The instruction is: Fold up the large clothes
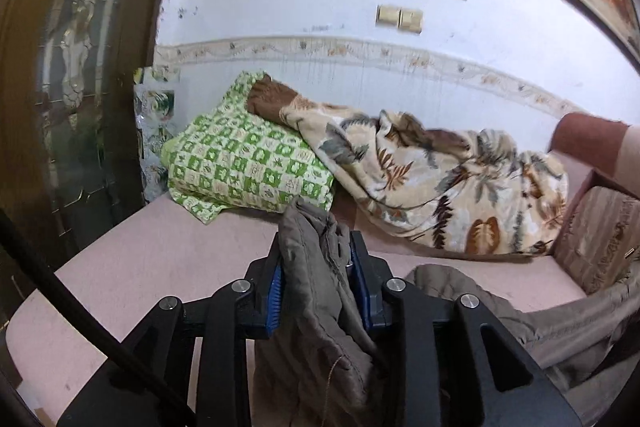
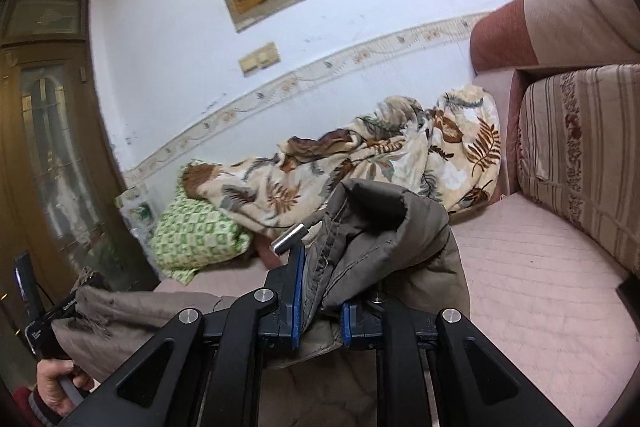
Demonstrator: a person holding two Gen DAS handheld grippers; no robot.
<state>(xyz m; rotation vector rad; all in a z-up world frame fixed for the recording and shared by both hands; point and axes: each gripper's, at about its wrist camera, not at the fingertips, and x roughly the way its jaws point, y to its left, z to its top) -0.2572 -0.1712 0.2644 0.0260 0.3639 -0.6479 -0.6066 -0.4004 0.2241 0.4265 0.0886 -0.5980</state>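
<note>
A grey-brown padded jacket (image 1: 316,291) is held up above a pink sofa seat (image 1: 152,259). My left gripper (image 1: 318,259) is shut on one bunched edge of it; the cloth hangs down between the blue pads. My right gripper (image 2: 320,291) is shut on another thick edge of the jacket (image 2: 372,227), near a metal toggle (image 2: 289,238). The jacket stretches between both grippers. In the right wrist view, the left gripper (image 2: 60,311) shows at lower left, in a hand.
A green checked pillow (image 1: 244,163) and a leaf-print blanket (image 1: 440,179) lie at the back of the seat against the white wall. A striped sofa cushion (image 2: 580,155) stands at the right. A wooden glass door (image 1: 68,87) is at the left.
</note>
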